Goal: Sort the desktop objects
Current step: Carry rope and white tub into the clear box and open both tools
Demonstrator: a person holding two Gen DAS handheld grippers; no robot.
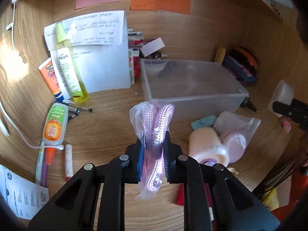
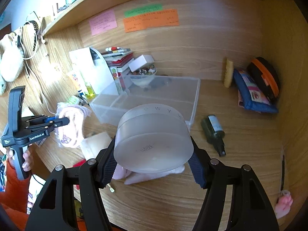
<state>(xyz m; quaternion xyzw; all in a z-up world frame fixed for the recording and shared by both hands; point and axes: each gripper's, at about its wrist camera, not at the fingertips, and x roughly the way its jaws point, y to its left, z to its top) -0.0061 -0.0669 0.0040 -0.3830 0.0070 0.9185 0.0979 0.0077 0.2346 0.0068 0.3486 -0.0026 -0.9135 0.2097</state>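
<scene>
My left gripper (image 1: pixel 153 154) is shut on a clear plastic bag holding a pink braided cord (image 1: pixel 154 134), lifted above the desk just in front of the clear plastic storage box (image 1: pixel 192 84). The same bag (image 2: pixel 71 127) and left gripper (image 2: pixel 65 121) show at the left of the right wrist view. My right gripper (image 2: pixel 152 163) is shut on a frosted round jar (image 2: pixel 152 138), held on its side above the desk in front of the box (image 2: pixel 154 98). In the left wrist view the jar (image 1: pixel 283 94) shows at the far right.
Left of the box lie a yellow spray bottle (image 1: pixel 69 63), an orange tube (image 1: pixel 50 77), an orange-capped bottle (image 1: pixel 54 127), pens and papers. Tissue packs (image 1: pixel 211 144) lie in front. A dark green bottle (image 2: pixel 213 132), a blue pouch (image 2: pixel 254 94) and a brush (image 2: pixel 229 73) lie right.
</scene>
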